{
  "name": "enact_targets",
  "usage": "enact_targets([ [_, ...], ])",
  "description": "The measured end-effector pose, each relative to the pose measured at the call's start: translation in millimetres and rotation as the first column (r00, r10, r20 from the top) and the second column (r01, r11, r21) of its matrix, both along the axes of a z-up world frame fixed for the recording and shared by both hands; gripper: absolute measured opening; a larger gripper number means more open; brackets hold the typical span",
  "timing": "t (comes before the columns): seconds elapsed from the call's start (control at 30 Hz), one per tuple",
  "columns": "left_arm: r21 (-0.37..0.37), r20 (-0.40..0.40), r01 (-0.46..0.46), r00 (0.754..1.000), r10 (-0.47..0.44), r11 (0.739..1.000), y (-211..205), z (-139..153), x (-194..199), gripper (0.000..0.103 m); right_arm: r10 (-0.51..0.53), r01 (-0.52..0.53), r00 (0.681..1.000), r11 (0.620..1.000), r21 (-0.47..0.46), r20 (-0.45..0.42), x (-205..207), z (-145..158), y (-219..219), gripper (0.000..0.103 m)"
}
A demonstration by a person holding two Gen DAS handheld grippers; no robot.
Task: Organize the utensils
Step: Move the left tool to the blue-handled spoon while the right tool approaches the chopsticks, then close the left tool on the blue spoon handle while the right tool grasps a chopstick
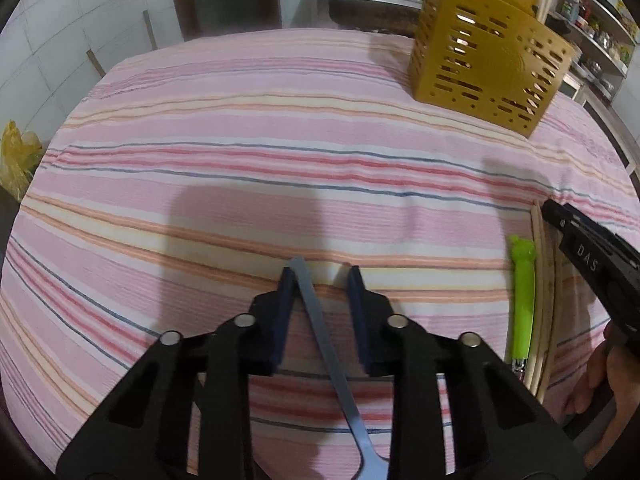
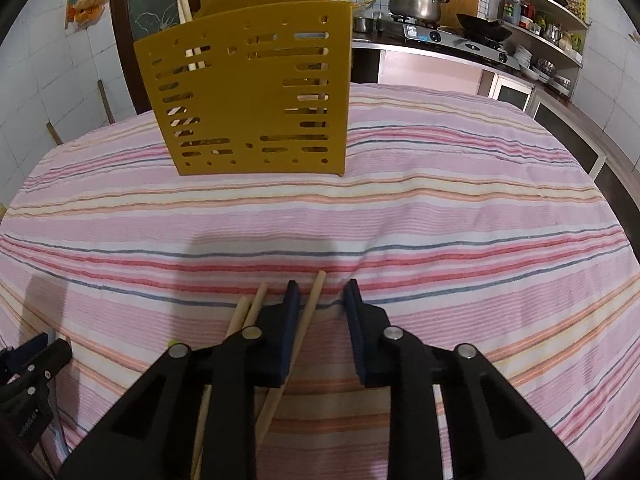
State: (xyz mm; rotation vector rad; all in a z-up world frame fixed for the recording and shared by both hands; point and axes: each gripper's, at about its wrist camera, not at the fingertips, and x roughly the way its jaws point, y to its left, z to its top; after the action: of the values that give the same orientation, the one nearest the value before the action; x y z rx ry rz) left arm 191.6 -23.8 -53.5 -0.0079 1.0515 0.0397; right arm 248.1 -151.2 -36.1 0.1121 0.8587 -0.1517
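My left gripper is open, its jaws astride the flat steel handle of a fork lying on the striped tablecloth. My right gripper is open, with one wooden chopstick lying between its jaws and two more chopsticks just left of its left finger. A gold slotted utensil holder stands upright at the far side, with chopsticks inside; it also shows in the left wrist view. A green-handled utensil lies beside the chopsticks at the right of the left wrist view.
The striped pink tablecloth covers the whole table. Behind it stand a counter with a stove and a pot, and shelves with jars. A yellow bag sits off the table's left edge.
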Motion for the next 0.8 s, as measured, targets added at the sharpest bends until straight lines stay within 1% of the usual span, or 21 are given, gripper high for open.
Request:
enact_targets([
  [0.03, 0.002, 0.002, 0.007, 1.000, -0.007, 1.000, -1, 0, 0, 0.020, 0.000, 0.000, 1.000, 1.000, 0.003, 0.001, 3, 1, -5, 0.019],
  [0.1, 0.000, 0.004, 0.014, 1.000, -0.014, 1.000, -2, 0, 3, 0.010, -0.001, 0.001, 1.000, 1.000, 0.011, 0.006, 1, 2, -5, 0.014],
  [0.17, -0.012, 0.004, 0.015, 1.000, -0.015, 1.000, 0, 0, 5, 0.008, -0.003, 0.002, 1.000, 1.000, 0.020, 0.013, 0, 2, -7, 0.010],
  [0.27, -0.037, 0.007, 0.013, 1.000, -0.013, 0.999, 3, 1, 10, 0.006, -0.004, 0.003, 1.000, 0.999, 0.037, 0.024, -1, 4, -12, 0.008],
  [0.33, -0.055, 0.012, 0.016, 1.000, -0.016, 0.998, 5, 2, 13, 0.006, -0.005, 0.003, 0.999, 0.999, 0.045, 0.037, -2, 6, -13, 0.001],
  [0.4, -0.075, 0.018, 0.017, 1.000, -0.016, 0.997, 7, 3, 15, 0.006, -0.006, 0.003, 0.998, 0.999, 0.055, 0.062, -5, 12, -15, 0.001],
  [0.53, -0.070, 0.048, 0.031, 0.998, -0.027, 0.997, 5, 8, 12, 0.006, -0.005, 0.000, 0.995, 0.999, 0.050, 0.095, -9, 21, -17, 0.001],
  [0.63, -0.068, 0.062, 0.033, 0.998, -0.029, 0.997, 5, 11, 10, 0.006, -0.002, -0.003, 0.996, 0.998, 0.057, 0.085, -6, 20, -20, 0.001],
  [0.8, -0.069, 0.063, 0.031, 0.998, -0.027, 0.997, 7, 11, 15, 0.006, -0.001, -0.002, 0.998, 0.999, 0.046, 0.055, -4, 11, -20, 0.003],
])
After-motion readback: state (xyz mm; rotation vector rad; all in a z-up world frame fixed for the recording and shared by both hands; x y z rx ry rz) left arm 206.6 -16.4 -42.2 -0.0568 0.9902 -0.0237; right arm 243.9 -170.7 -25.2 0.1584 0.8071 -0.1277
